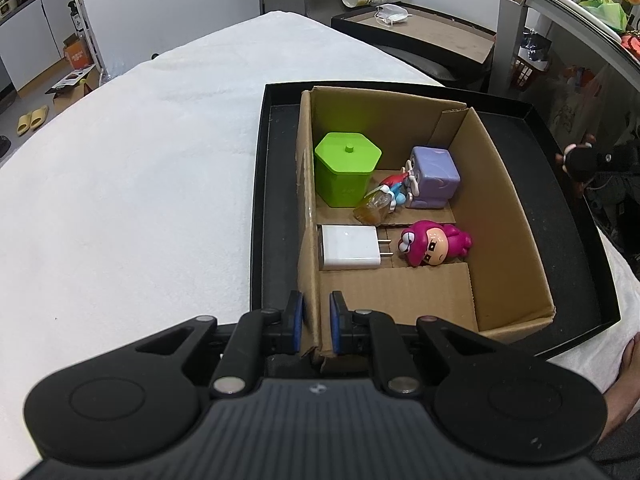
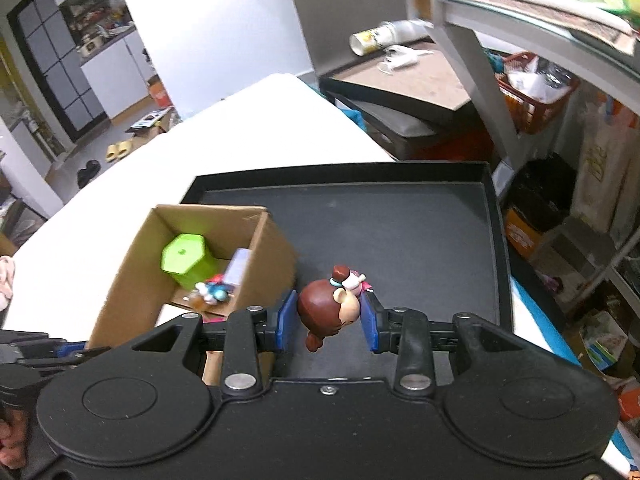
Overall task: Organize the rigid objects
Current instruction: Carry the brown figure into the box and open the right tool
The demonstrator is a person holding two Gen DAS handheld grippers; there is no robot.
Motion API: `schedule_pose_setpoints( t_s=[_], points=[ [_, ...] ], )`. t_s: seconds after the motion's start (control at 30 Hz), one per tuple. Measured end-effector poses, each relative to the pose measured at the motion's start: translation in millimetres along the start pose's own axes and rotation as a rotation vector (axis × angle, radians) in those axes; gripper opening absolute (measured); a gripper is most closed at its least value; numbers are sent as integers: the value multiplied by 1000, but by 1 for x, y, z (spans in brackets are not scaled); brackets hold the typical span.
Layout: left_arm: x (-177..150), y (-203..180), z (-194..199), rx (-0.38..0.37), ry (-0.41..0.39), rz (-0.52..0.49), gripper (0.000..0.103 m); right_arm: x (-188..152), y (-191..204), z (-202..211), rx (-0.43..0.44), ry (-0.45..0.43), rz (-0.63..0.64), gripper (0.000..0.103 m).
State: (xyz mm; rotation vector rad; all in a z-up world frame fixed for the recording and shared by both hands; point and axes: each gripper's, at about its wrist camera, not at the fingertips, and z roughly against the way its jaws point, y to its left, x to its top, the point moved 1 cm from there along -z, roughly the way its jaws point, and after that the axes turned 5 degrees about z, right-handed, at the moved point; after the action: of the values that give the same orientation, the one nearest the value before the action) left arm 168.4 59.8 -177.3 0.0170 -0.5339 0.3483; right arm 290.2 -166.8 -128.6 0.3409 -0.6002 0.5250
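Right wrist: box (image 2: 256,280) wall hides purple cube (image 2: 240,264).

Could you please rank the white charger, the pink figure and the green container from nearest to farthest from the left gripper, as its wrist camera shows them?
1. White charger, just ahead of the left gripper, by the box's left wall.
2. Pink figure, further right.
3. Green container, back left corner.

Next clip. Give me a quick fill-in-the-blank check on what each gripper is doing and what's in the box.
1. The left gripper is clamped on the ____ of the cardboard box.
2. The right gripper holds a ____-haired figurine.
3. The hexagonal lidded container in the box is ____.
4. The white charger lies beside a ____ figurine.

Missing words: wall; brown; green; pink
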Motion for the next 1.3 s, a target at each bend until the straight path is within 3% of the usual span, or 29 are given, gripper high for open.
schedule_pose_setpoints(
  t_s=[0.5,1.3],
  points=[
    [0,6,1,-26,-6,16,13,20,47,2,62,-45,73,34],
    [0,13,2,-67,-15,35,13,14,104,-38,99,23,108,35]
  ],
)
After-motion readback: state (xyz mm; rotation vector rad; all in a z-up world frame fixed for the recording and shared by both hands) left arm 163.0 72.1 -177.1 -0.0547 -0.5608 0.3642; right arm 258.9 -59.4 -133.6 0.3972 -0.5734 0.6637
